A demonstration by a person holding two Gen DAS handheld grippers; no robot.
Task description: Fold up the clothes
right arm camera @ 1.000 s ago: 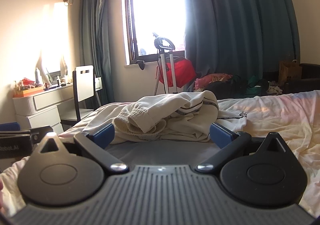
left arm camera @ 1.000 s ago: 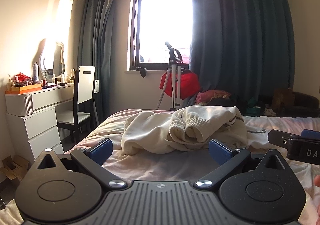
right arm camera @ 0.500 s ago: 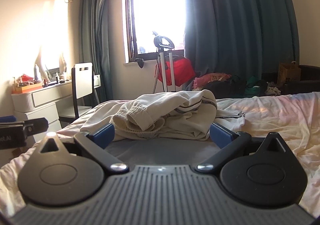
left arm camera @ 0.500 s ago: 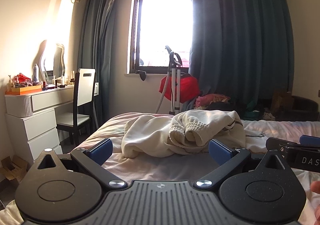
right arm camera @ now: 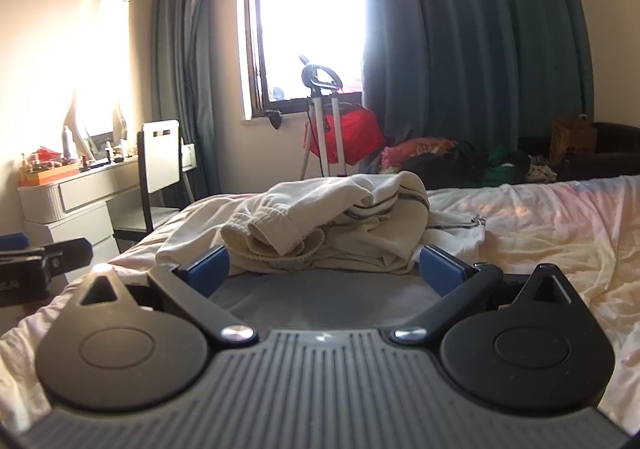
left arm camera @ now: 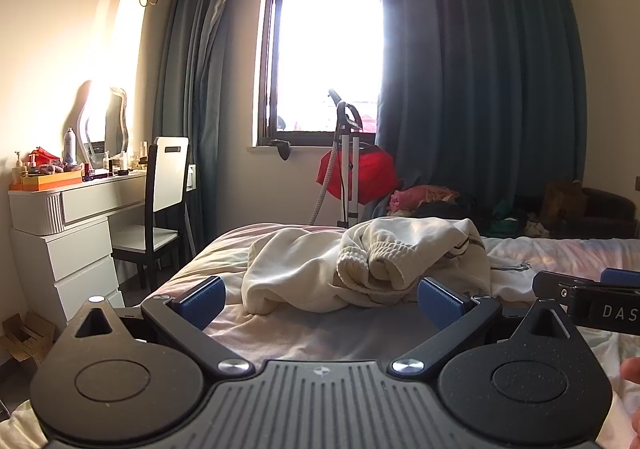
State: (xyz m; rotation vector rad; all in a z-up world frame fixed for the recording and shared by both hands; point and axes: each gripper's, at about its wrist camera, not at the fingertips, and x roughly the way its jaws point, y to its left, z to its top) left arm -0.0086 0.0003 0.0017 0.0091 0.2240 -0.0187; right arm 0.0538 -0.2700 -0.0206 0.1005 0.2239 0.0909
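Cream sweatshirt (left arm camera: 360,261) lies crumpled in a heap on the bed (left arm camera: 280,333), mid-bed toward the far edge, ribbed cuff (left arm camera: 376,261) bunched on top, dark stripe trim on the right side. Nothing folded yet, by the look of it; judging this as the approach before a first grasp.

Left tongs (left arm camera: 322,299) wide, nothing between the blue pads (left arm camera: 202,301). Right tongs (right arm camera: 324,267) also wide, nothing held. Both sit low over the sheet on the near side of the heap, pointed at it.

Risks: heap is layered and tangled, so a pinch into the near edge would likely catch several layers or the sheet beneath, and the garment would lift as a lump instead of opening out. Cuff sits loose on top; grabbing it alone would probably drag one sleeve out and twist the rest. Hem and shoulders not identifiable from here, so picking matching corners is a guess. Tongs are close side by side, so they could bump each other while closing in.

Relative position: in the left view the heap is just beyond the pads, its near edge close to the right one, contact unclear. In the right view the near edge lies between and just past the pads, apparently not gripped.
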